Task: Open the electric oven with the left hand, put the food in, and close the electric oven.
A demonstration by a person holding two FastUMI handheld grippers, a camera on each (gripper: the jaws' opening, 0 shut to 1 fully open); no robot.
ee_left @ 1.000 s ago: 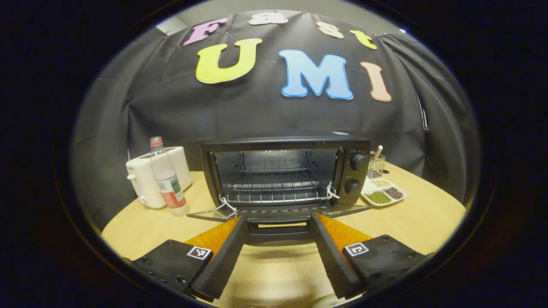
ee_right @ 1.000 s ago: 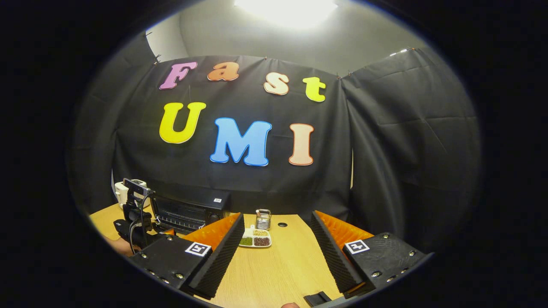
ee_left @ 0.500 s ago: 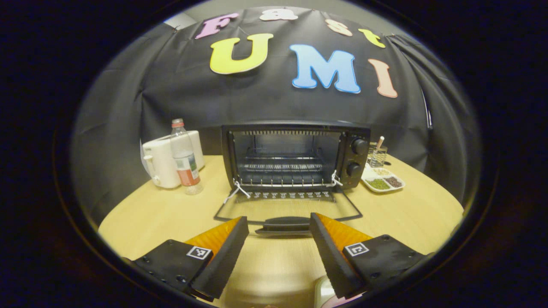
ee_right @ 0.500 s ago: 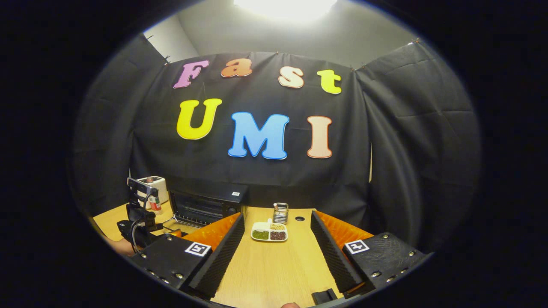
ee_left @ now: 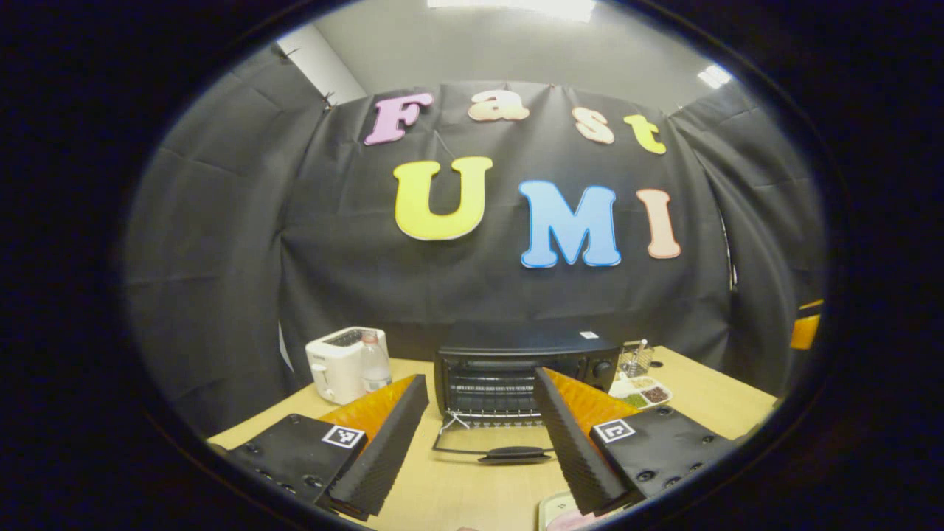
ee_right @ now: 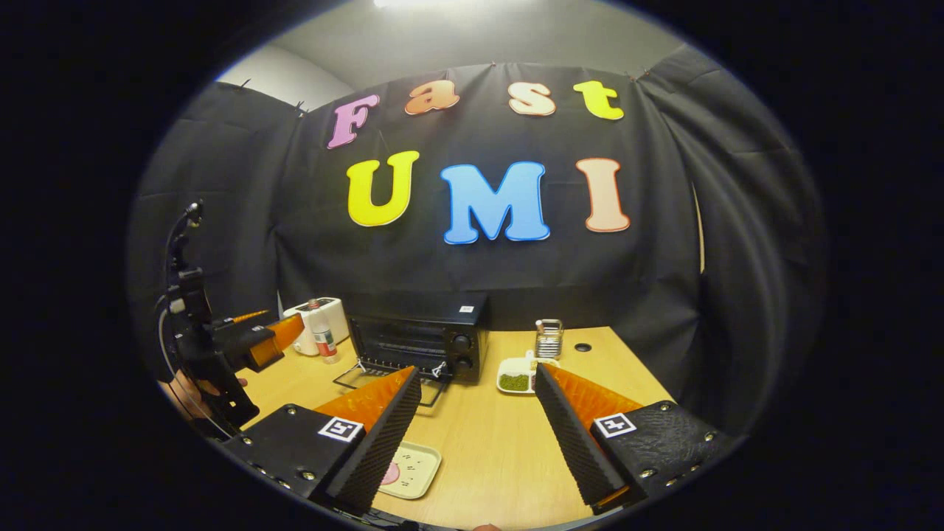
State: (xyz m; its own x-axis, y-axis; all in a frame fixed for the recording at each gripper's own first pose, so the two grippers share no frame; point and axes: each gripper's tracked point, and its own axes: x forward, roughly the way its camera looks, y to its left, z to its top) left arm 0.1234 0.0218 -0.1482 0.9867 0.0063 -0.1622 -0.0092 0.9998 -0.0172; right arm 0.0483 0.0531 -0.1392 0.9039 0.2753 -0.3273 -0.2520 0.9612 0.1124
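The black electric oven [ee_left: 516, 369] [ee_right: 420, 339] stands at the back of the wooden table, its glass door [ee_left: 509, 446] [ee_right: 380, 380] folded down flat and the wire rack showing inside. My left gripper [ee_left: 479, 377] is open and empty, held back from the door and above the table; in the right gripper view it [ee_right: 280, 330] hovers at the left, held by a hand [ee_right: 188, 394]. A cream tray with pink food [ee_right: 411, 468] [ee_left: 564, 512] lies near the table's front edge. My right gripper [ee_right: 478, 372] is open over the table, above and just right of that tray.
A white toaster [ee_left: 335, 361] [ee_right: 324, 321] and a plastic bottle [ee_left: 374, 365] [ee_right: 319, 341] stand left of the oven. Right of it are a divided dish of beans [ee_left: 638, 389] [ee_right: 515, 376] and a wire utensil holder [ee_right: 548, 339]. A cable hole [ee_right: 582, 346] sits behind.
My left gripper has drawn back and risen away from the door handle, leaving the door lying open. The right gripper's view has pulled back and turned left, bringing the food tray into sight.
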